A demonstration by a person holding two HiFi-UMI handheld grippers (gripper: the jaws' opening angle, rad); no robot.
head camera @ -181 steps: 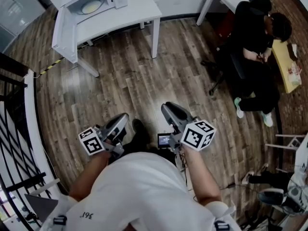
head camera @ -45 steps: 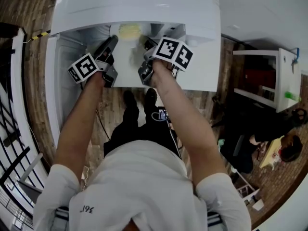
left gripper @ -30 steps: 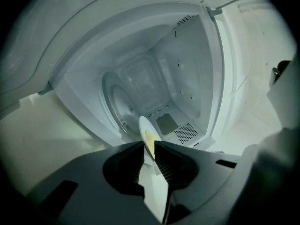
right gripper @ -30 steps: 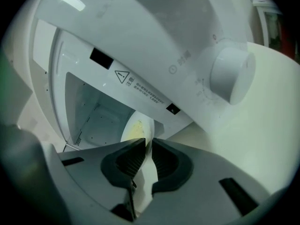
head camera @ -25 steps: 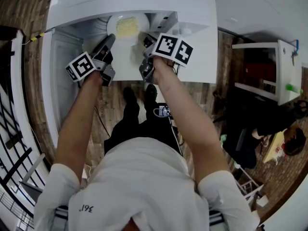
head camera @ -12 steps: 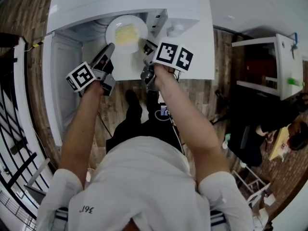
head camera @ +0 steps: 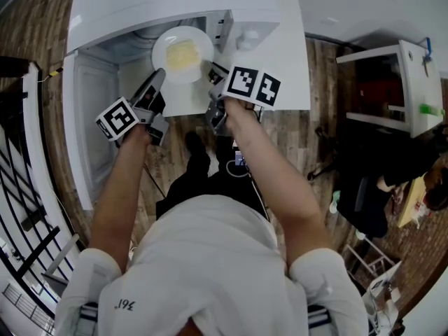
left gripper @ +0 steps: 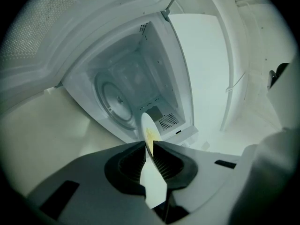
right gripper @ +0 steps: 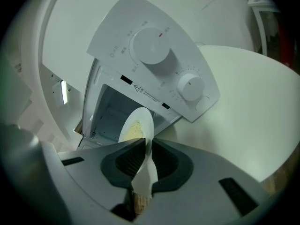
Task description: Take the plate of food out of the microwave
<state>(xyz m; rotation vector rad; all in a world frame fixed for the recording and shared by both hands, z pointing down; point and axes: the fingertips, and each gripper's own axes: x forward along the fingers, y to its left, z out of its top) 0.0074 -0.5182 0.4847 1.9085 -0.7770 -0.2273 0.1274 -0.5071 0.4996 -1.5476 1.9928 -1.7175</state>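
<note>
A white plate [head camera: 182, 53] with yellow food on it is held just in front of the open microwave [head camera: 189, 5], above the white table [head camera: 189, 102]. My left gripper [head camera: 158, 77] has the plate's left rim between its jaws, which are closing and press on it. My right gripper [head camera: 211, 68] is shut on the right rim. In the left gripper view the plate [left gripper: 149, 129] stands edge-on between the pads [left gripper: 133, 161], with the empty cavity and its turntable [left gripper: 116, 100] behind. In the right gripper view the plate [right gripper: 136, 125] sits ahead of the cavity.
The microwave door [head camera: 78, 138] hangs open to the left, beside my left arm. The control panel with two dials [right gripper: 154, 50] lies right of the cavity. A second white table [head camera: 413, 82] stands at the right, over a wooden floor [head camera: 329, 138].
The plate has come out of the cavity toward me, held between both grippers. Both grippers have drawn back with it, and more of the plate shows in the head view.
</note>
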